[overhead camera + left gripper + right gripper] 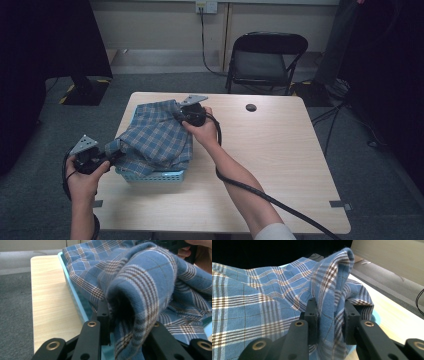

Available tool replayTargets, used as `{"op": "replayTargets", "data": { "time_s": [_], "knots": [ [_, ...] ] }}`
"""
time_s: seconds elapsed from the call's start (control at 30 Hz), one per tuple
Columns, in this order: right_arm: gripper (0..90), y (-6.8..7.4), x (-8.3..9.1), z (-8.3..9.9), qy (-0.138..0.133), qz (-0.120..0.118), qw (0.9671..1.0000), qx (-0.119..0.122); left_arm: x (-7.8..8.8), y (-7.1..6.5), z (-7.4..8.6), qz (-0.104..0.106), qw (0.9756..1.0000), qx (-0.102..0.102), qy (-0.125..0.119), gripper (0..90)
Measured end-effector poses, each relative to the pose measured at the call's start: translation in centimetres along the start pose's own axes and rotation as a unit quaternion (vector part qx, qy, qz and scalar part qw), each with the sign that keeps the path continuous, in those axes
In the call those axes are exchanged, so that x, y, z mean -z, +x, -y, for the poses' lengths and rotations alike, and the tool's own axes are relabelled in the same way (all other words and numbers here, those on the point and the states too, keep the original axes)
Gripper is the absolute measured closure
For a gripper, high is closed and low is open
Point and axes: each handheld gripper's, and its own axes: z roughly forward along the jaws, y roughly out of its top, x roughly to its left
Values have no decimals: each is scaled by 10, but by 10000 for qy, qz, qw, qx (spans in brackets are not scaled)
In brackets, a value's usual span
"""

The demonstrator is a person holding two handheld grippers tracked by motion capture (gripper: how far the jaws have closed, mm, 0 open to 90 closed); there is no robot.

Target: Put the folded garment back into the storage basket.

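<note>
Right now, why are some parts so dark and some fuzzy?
In the high view, the room's corners sink into shadow while the table is evenly lit and a little soft. In the left gripper view, the plaid cloth is so close its fold blurs. In the right gripper view, the background behind the cloth is black, and the table edge glares pale.
</note>
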Motion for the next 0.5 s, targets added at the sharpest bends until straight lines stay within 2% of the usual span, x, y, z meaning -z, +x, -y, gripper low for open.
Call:
{"op": "replayTargets", "data": {
  "time_s": [0.3,0.5],
  "knots": [
    [685,1,-1,2,31,21,10000,3,-1,1,2,-15,10000,0,54,753],
    [606,-1,-2,3,39,59,10000,-31,0,1,2,57,9999,-26,105,715]
  ]
}}
